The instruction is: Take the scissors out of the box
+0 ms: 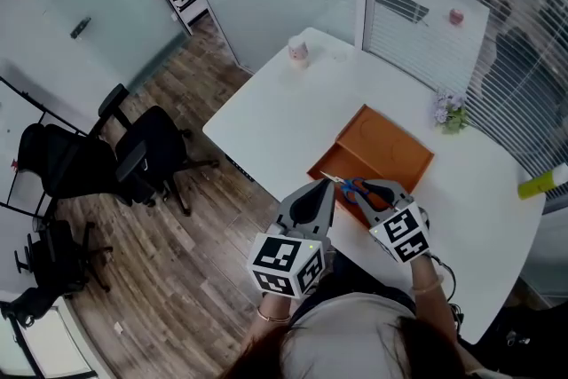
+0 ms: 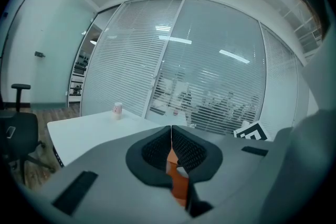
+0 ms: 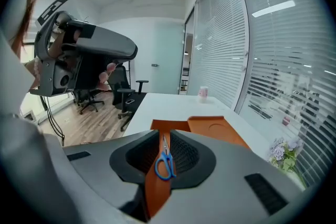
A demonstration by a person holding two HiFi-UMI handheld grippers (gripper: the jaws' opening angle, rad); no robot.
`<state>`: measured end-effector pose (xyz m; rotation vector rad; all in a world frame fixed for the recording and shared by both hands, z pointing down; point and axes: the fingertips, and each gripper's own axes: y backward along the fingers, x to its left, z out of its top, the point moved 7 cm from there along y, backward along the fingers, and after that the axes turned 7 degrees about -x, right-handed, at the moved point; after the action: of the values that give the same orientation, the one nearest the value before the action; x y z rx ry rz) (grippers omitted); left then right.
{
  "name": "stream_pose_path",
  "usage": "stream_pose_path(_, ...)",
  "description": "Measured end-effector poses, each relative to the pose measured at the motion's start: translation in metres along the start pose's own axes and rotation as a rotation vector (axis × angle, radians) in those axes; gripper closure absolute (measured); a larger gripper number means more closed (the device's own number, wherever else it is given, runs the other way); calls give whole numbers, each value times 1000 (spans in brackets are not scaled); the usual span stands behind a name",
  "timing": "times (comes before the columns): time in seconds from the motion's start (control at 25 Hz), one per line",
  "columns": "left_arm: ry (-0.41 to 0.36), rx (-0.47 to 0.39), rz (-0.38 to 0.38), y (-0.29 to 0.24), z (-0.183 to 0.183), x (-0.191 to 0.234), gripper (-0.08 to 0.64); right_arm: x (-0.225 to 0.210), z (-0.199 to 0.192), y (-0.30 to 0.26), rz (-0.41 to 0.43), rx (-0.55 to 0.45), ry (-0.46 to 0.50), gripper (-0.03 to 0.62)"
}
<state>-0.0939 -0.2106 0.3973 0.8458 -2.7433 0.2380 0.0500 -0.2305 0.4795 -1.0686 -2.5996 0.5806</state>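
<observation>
Jaws on the right claw (image 3: pixel 160 132) stand partly apart and grip nothing as it points down into the orange box (image 1: pixel 377 146). Through that gap I see the scissors (image 3: pixel 165 155) lying flat on the box floor, blue handles nearest the claw and blades pointing away. The left claw (image 2: pixel 171 131) has its tips closed together at the box's near corner, with orange showing beneath them. Whether it pinches the wall there I cannot tell. The box lies opened out on the white worktop (image 1: pixel 284 111), close to the person's edge. To my eye the step in hand is the approach for the grasp, with the scissors not yet touched. Next, I'd say, the right claw needs to sink along the same line, straddle the handles or pivot, and close before lifting clear of the walls.
</observation>
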Motion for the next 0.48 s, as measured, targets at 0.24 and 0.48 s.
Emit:
stream_pose_path(0.24, 0, 13, 14, -3, -2, 6, 540, -4, -13, -14, 23, 39, -14, 495)
stream_pose_path(0.48, 8, 29, 40, -7, -4, 18, 540, -6, -26, -29, 45, 87, -41, 491)
